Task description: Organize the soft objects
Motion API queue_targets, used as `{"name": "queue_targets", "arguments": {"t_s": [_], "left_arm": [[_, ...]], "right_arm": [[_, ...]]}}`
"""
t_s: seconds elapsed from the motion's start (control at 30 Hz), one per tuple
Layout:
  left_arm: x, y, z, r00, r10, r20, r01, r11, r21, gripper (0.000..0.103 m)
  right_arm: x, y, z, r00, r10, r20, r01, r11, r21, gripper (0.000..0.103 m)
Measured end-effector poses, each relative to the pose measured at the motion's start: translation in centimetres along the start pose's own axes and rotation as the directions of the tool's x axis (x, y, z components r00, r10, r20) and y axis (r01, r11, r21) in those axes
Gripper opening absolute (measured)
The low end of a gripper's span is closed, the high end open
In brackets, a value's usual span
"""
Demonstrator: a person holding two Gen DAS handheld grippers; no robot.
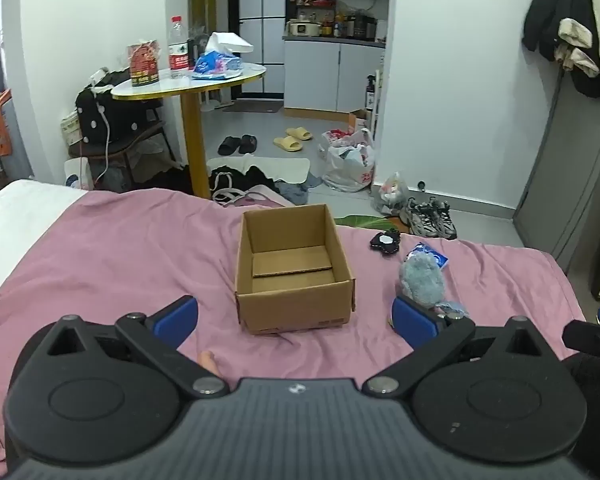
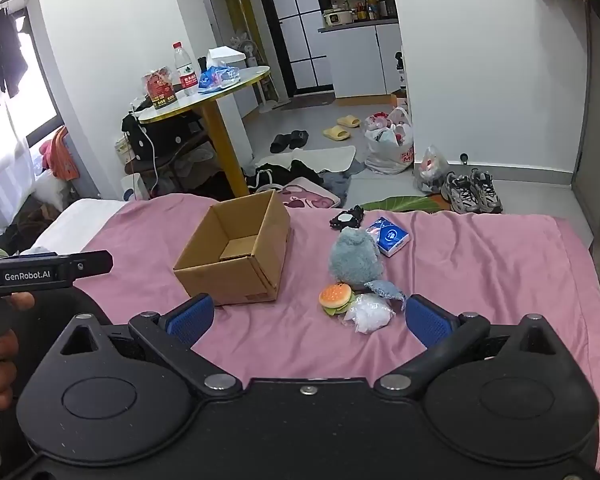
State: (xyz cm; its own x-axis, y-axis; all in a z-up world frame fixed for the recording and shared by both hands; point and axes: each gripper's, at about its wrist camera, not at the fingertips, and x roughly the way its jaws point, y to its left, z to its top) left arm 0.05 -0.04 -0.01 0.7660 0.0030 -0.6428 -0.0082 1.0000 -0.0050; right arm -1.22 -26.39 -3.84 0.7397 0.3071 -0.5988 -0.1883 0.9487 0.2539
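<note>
An empty open cardboard box [image 1: 296, 268] [image 2: 236, 252] stands on the pink bed sheet [image 1: 120, 248] [image 2: 480, 264]. To its right lie a grey-blue plush toy [image 1: 422, 278] [image 2: 354, 256], a burger-shaped soft toy [image 2: 335, 296], a white plastic-wrapped soft item [image 2: 368, 318], a blue tissue pack [image 2: 390, 236] [image 1: 436, 256] and a black item with a white centre [image 1: 386, 241] [image 2: 346, 218]. My left gripper [image 1: 296, 316] is open and empty, just in front of the box. My right gripper [image 2: 308, 316] is open and empty, close to the burger toy and the wrapped item.
Beyond the bed's far edge stand a round yellow-legged table [image 1: 188, 84] with a bottle and packets, a chair with bags [image 1: 116, 128], clothes, slippers, plastic bags and sneakers [image 2: 472, 192] on the floor. A grey wardrobe [image 1: 572, 168] stands on the right.
</note>
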Motion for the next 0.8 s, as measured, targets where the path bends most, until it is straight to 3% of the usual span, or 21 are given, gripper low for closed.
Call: {"name": "queue_targets", "arguments": {"t_s": [0.13,0.27,0.8], "left_arm": [[0.4,-1.4,0.1,1.000,0.031,-0.001,-0.031,0.998,0.047,0.103],[0.3,-0.3,-0.1,1.000,-0.018,0.009,0.018,1.000,0.003,0.103],[0.0,-0.3,-0.8,1.000,-0.025,0.016,0.025,1.000,0.004,0.103]], "right_arm": [[-0.1,0.1,0.0,1.000,-0.003,0.004,0.003,1.000,-0.005,0.103],[-0.1,0.0,0.1,1.000,-0.002,0.000,0.002,1.000,-0.009,0.103],[0.0,0.2,-0.2,1.000,-0.024,0.009,0.024,0.999,-0.022,0.103]]}}
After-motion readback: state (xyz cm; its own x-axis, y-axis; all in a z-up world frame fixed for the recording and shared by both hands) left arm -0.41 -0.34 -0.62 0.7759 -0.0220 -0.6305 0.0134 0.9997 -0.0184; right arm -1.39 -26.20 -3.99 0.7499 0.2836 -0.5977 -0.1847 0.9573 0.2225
